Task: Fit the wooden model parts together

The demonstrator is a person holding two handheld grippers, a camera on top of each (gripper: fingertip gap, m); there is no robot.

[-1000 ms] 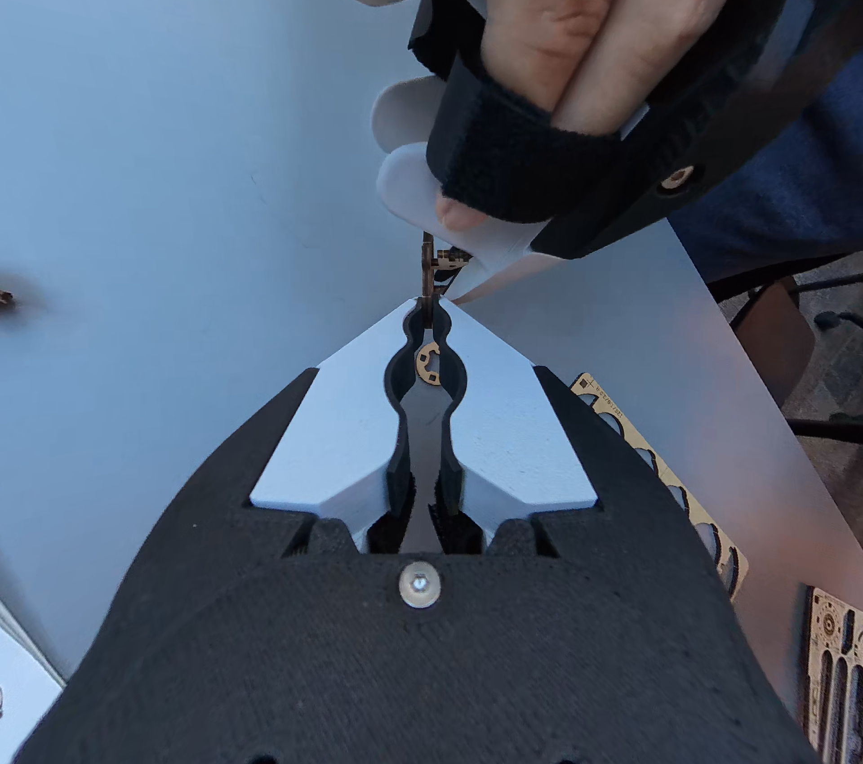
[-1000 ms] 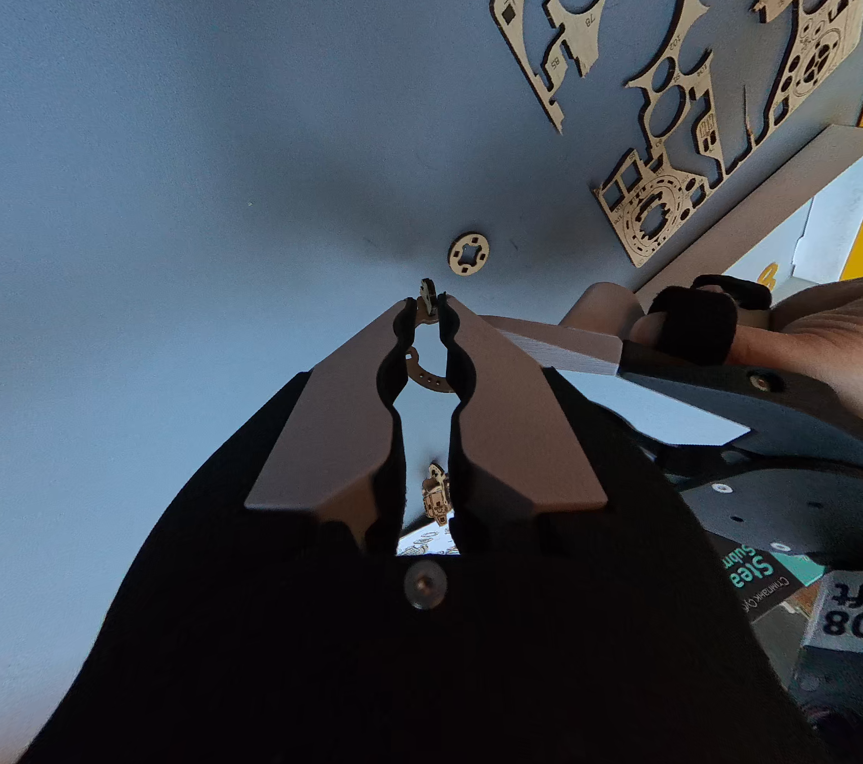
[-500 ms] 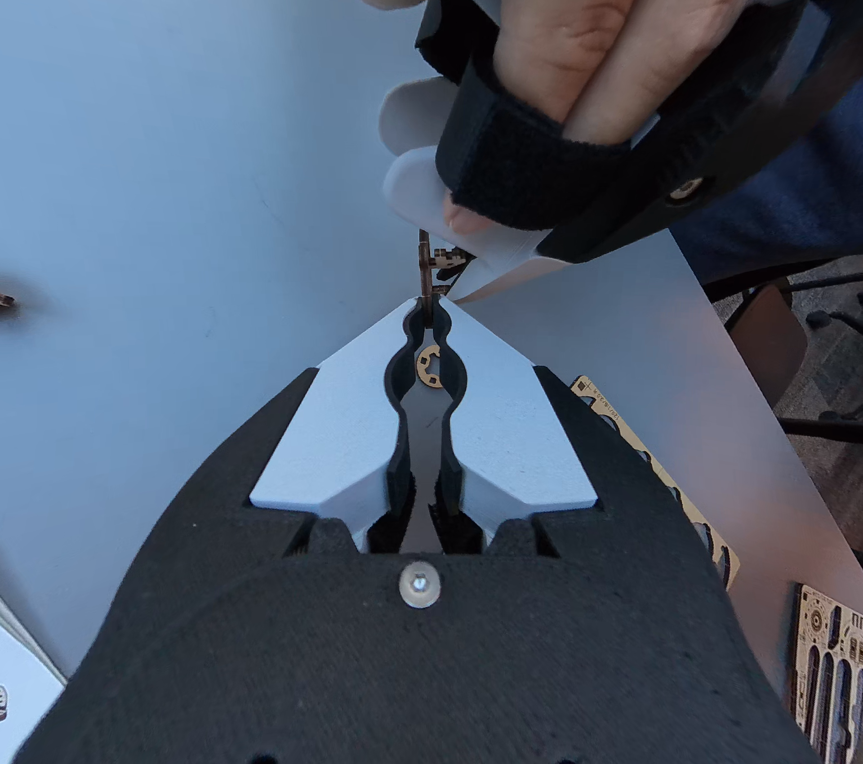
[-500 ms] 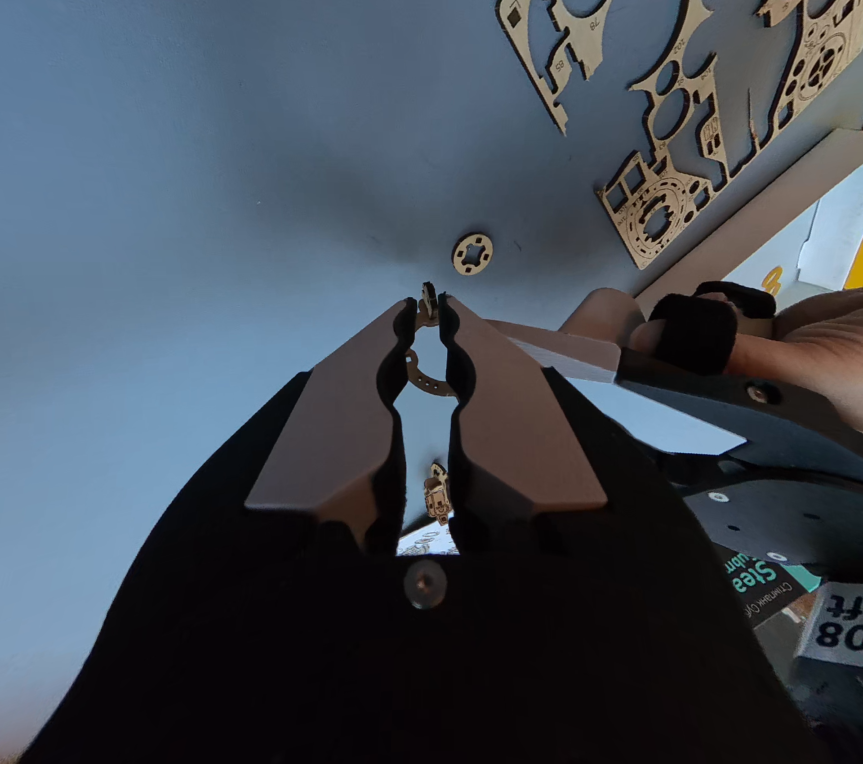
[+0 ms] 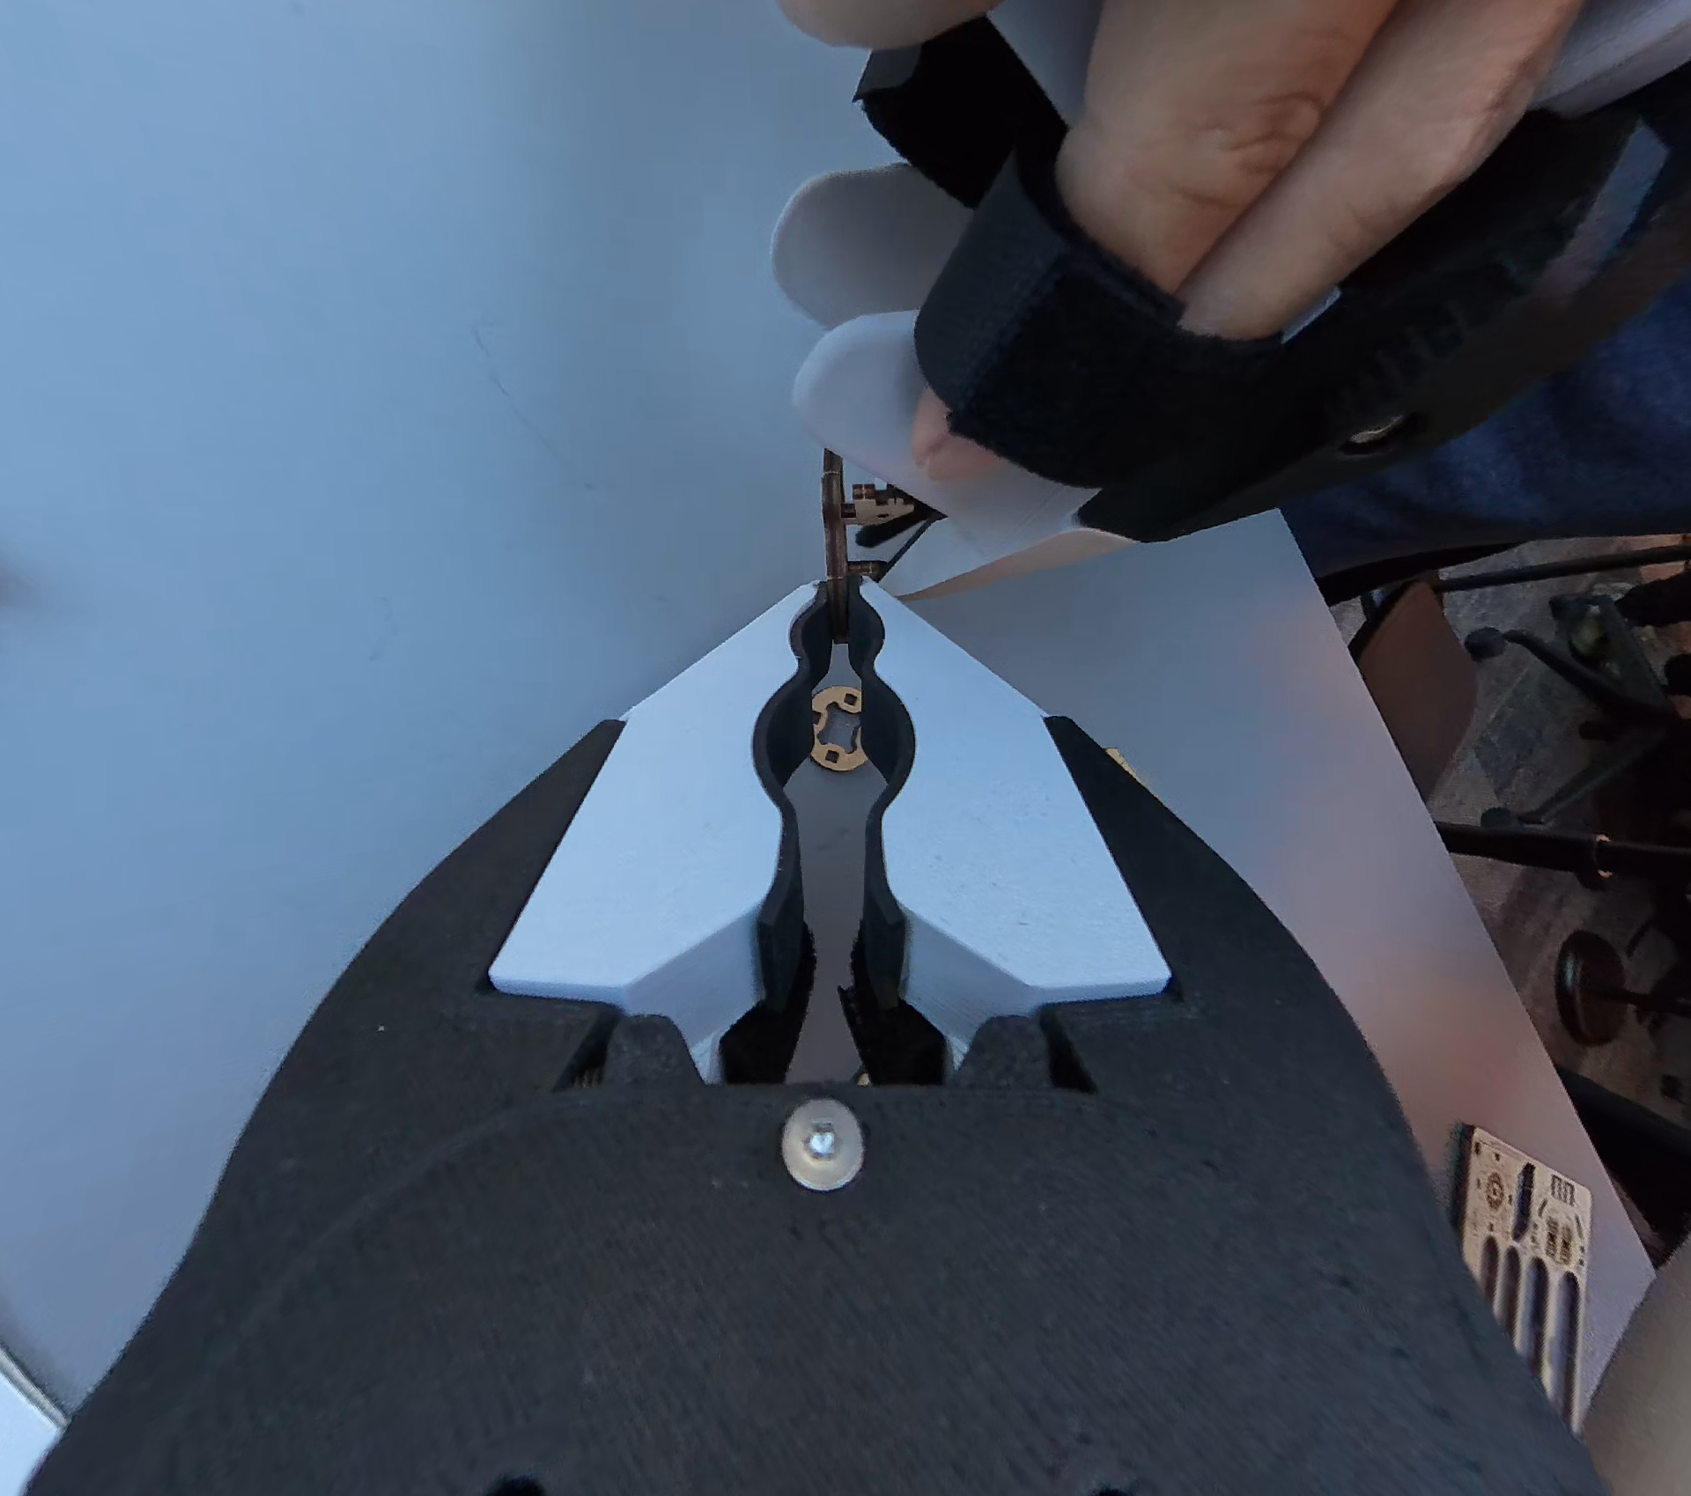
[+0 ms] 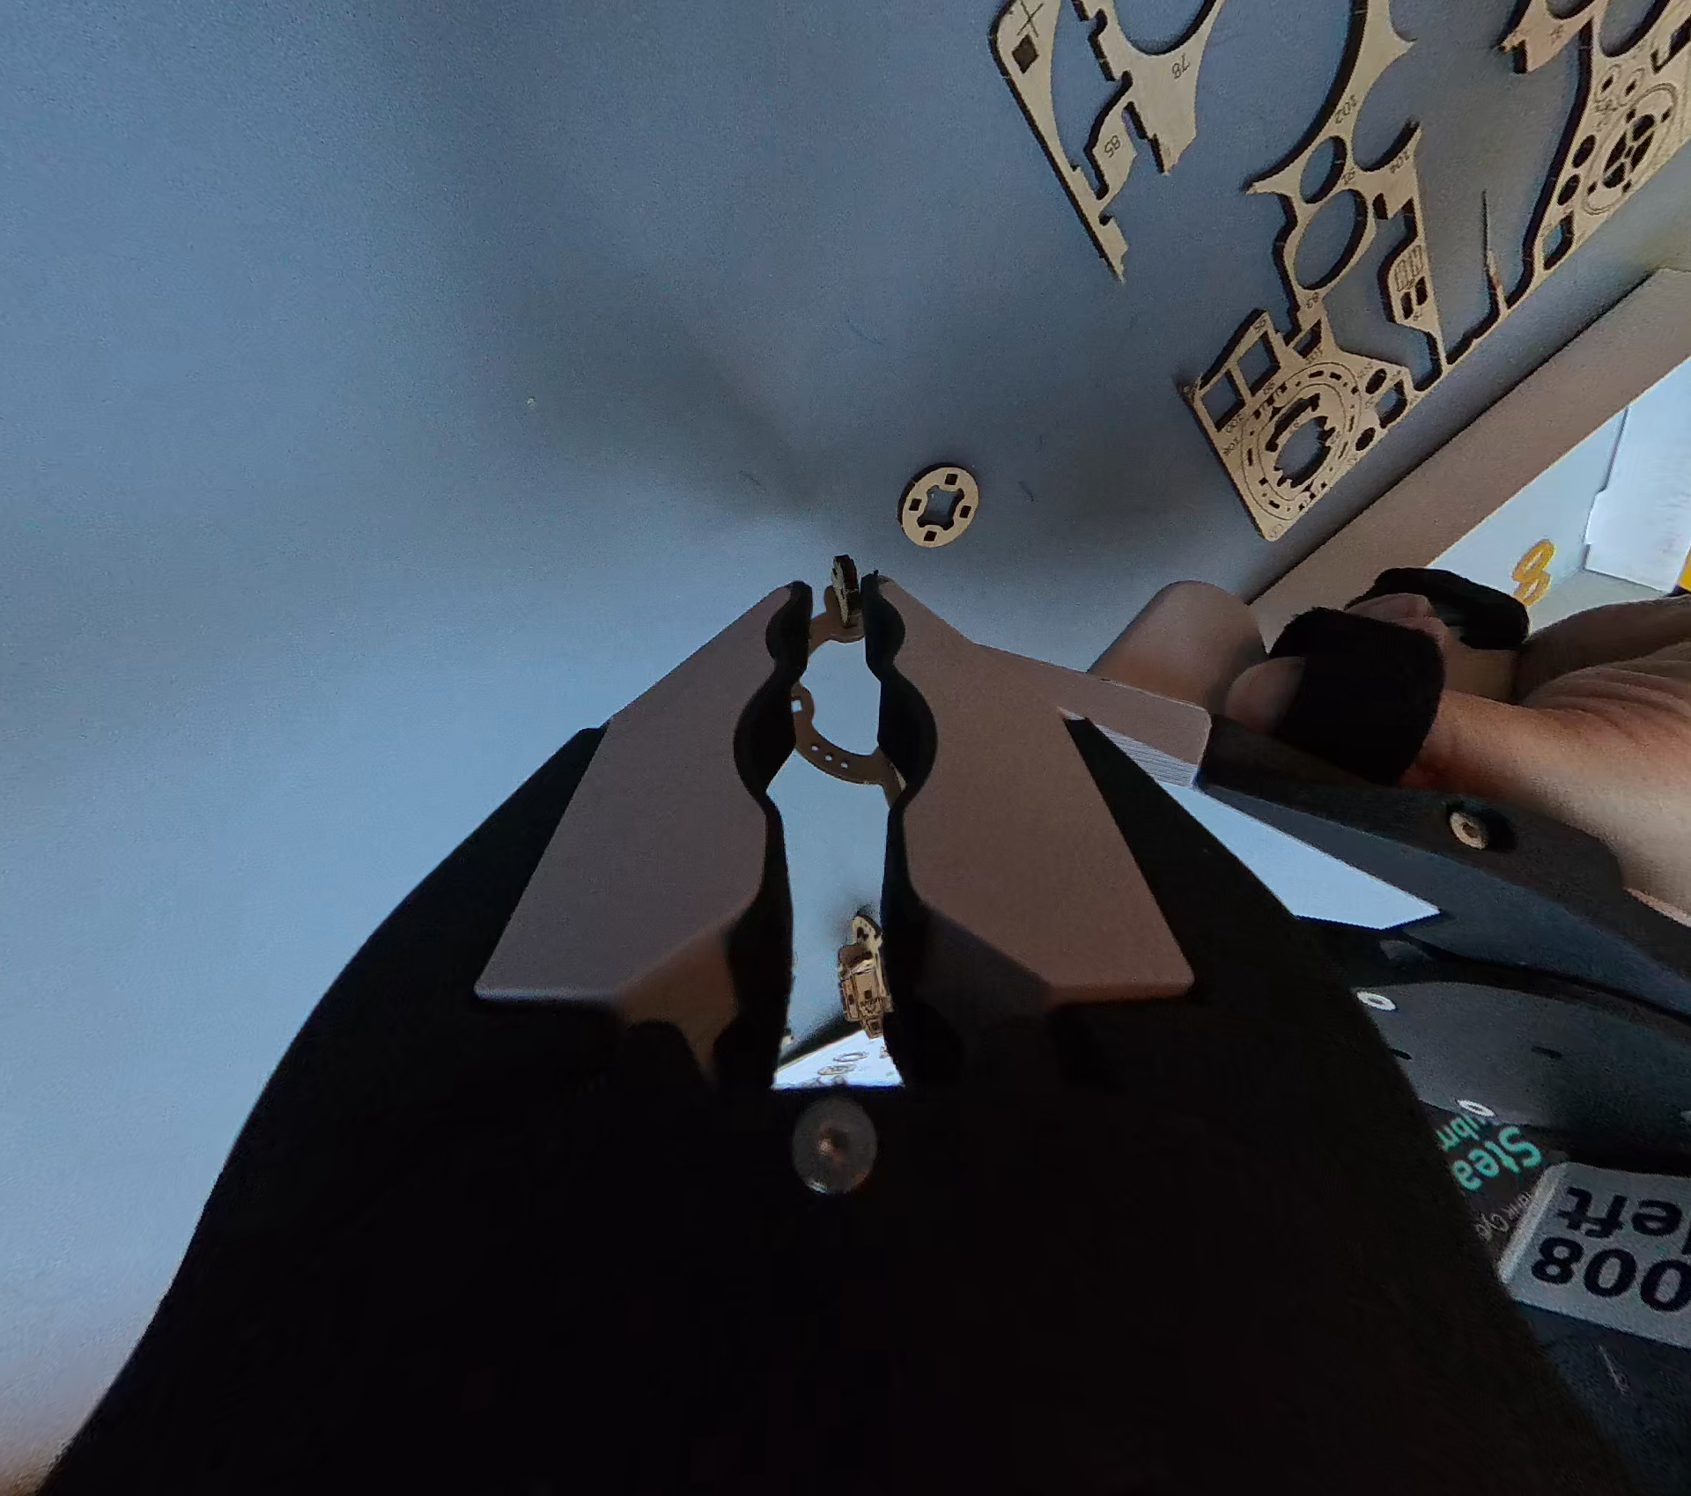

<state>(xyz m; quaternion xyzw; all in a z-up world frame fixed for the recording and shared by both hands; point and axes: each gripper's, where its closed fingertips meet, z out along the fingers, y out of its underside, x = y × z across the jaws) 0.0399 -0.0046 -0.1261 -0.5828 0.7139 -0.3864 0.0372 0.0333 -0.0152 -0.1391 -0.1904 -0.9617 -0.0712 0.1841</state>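
Observation:
My left gripper (image 5: pixel 837 590) is shut on a thin dark wooden part (image 5: pixel 833 528) that stands upright out of its tips. My right gripper (image 6: pixel 837 592) is shut on a small wooden part (image 6: pixel 844 583). In the left wrist view the right gripper (image 5: pixel 915 533) comes in from the upper right and presses its small notched part (image 5: pixel 877 505) against the upright part. In the right wrist view a curved wooden piece with holes (image 6: pixel 828 752) shows between my fingers, and the left gripper (image 6: pixel 1135 716) reaches in from the right.
A round wooden disc with a cross-shaped hole (image 6: pixel 939 505) lies on the grey table (image 6: pixel 366 263) just beyond the tips; it also shows in the left wrist view (image 5: pixel 837 738). A cut-out wooden sheet (image 6: pixel 1373 171) lies at the far right. Another sheet (image 5: pixel 1524 1260) and the table edge lie to the right. The grippers are tip to tip, or close to it.
Both grippers stay shut on their parts, held together. The right gripper and its hand have come slightly closer in the left wrist view. The disc has not moved.

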